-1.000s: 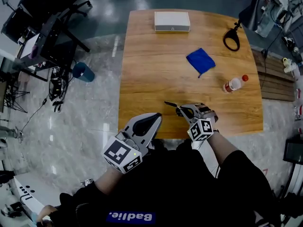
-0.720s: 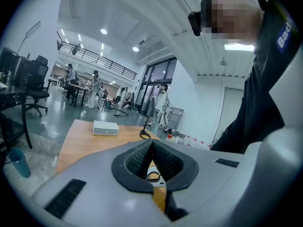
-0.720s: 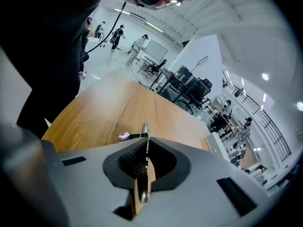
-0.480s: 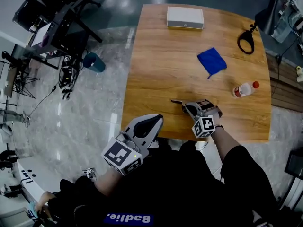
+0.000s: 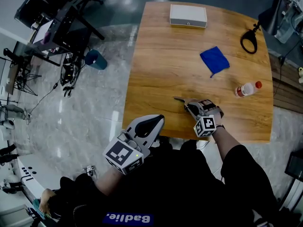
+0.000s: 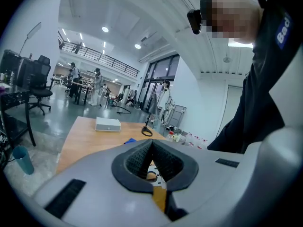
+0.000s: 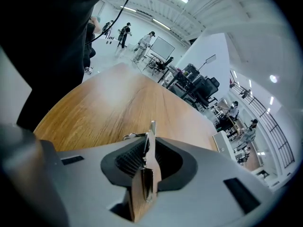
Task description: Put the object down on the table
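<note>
My right gripper [image 5: 190, 106] hangs low over the wooden table [image 5: 161, 70] near its front edge, closed on a wooden-handled knife [image 5: 179, 99]. The thin metal blade pokes out to the left. In the right gripper view the knife [image 7: 144, 183] stands on edge between the pads, blade toward the tabletop; the right gripper [image 7: 149, 148] has just been opening its jaws slightly, with the knife still between them. My left gripper [image 5: 154, 121] waits off the table's front edge, shut and empty. In its own view the left gripper [image 6: 152, 148] has its pads meeting.
On the table lie a white box [image 5: 188, 15] at the far edge, a blue cloth [image 5: 214, 59], a red-capped bottle [image 5: 247, 88] on its side and a black looped tool [image 5: 248, 40]. Black chairs and a teal cup [image 5: 95, 59] stand on the floor at left.
My right gripper has sunk closer to the tabletop with the knife in it. The left gripper has stayed where it was.
</note>
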`<action>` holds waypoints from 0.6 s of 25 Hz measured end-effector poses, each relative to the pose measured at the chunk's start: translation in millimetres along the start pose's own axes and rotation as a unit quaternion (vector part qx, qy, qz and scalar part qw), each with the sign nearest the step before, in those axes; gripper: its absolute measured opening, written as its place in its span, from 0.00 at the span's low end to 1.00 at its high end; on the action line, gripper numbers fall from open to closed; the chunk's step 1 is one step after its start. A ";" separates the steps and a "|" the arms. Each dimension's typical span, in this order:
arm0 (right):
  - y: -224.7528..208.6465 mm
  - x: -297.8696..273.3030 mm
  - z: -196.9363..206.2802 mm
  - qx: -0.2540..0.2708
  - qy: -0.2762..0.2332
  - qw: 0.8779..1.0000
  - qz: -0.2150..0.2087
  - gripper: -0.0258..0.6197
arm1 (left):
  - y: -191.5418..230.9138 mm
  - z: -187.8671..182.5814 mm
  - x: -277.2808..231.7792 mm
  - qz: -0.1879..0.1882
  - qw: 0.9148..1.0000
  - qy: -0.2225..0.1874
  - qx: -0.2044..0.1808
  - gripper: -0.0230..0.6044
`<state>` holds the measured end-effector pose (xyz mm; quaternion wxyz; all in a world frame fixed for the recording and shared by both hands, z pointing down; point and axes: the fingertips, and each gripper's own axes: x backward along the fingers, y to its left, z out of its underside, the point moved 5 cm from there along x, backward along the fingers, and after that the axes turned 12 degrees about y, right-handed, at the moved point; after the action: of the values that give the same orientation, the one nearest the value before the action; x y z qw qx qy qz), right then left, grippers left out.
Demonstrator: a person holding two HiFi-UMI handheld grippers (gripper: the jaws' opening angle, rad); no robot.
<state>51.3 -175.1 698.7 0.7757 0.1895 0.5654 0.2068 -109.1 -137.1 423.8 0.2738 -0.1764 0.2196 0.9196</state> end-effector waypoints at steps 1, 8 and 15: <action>1.1 -0.9 -0.1 -0.004 0.003 1.000 -0.005 0.14 | 0.4 0.3 0.9 0.001 1.000 0.000 -0.001 0.05; 8.2 2.4 -4.8 -0.031 0.020 0.999 -0.022 0.34 | 5.1 9.4 13.2 0.022 1.000 -0.008 -0.018 0.05; -3.0 58.7 -18.5 -0.162 0.005 0.986 0.022 0.35 | 14.8 15.1 23.2 0.066 0.997 -0.030 -0.017 0.05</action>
<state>50.0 -145.1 644.8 0.7888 0.0725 0.5234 0.3139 -139.0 -130.8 430.7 0.2163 -0.1384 0.2066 0.9441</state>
